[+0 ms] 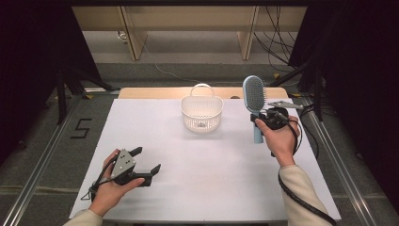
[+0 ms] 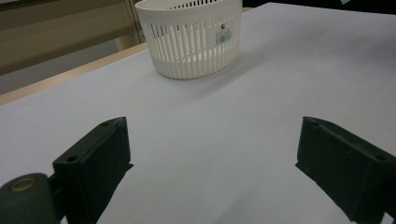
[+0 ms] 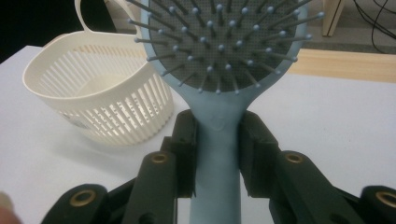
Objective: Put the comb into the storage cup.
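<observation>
The right tool [image 1: 261,114] pinches the brush [image 1: 254,96] upright by its handle at right of centre, beside the empty basket [image 1: 202,114], not yet dropped in; the left tool [image 1: 147,160], lower left, stands spread.

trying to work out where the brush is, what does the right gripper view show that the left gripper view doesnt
Right gripper view: a light blue hairbrush, bristles facing the camera, its handle clamped between the right gripper's black jaws.

Left gripper view: the left gripper with its jaws wide apart and nothing between them, above bare white table.

Both: the white slotted basket, standing on the table beyond the jaws, and the table's wooden far edge.
</observation>
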A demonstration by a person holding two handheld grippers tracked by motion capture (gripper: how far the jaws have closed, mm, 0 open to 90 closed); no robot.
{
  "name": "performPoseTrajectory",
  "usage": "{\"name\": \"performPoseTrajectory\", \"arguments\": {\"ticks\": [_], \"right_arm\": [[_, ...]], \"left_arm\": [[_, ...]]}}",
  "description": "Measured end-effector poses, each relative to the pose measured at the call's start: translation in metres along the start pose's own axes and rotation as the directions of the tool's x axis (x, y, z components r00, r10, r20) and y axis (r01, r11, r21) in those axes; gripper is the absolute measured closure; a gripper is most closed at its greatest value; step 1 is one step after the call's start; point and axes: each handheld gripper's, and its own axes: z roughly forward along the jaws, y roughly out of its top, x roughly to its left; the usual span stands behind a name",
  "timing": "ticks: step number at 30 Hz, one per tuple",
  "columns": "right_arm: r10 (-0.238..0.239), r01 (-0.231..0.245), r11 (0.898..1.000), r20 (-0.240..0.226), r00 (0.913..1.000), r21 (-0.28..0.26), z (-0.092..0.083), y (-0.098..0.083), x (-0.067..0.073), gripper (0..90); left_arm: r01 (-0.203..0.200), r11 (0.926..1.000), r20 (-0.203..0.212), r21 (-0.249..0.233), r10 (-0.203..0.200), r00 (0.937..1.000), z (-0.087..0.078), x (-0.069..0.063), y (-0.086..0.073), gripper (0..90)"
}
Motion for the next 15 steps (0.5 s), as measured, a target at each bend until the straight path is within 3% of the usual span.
{"name": "performPoseTrajectory", "arguments": {"ticks": [15], "right_arm": [[-0.021, 0.02, 0.998, -0.012, 0.9997, -0.068, -0.0022, 0.0033, 0.0047, 70.5]], "left_arm": [[-0.002, 1.0, 0.0, 0.003, 0.002, 1.0, 0.001, -0.0006, -0.0005, 9.7]]}}
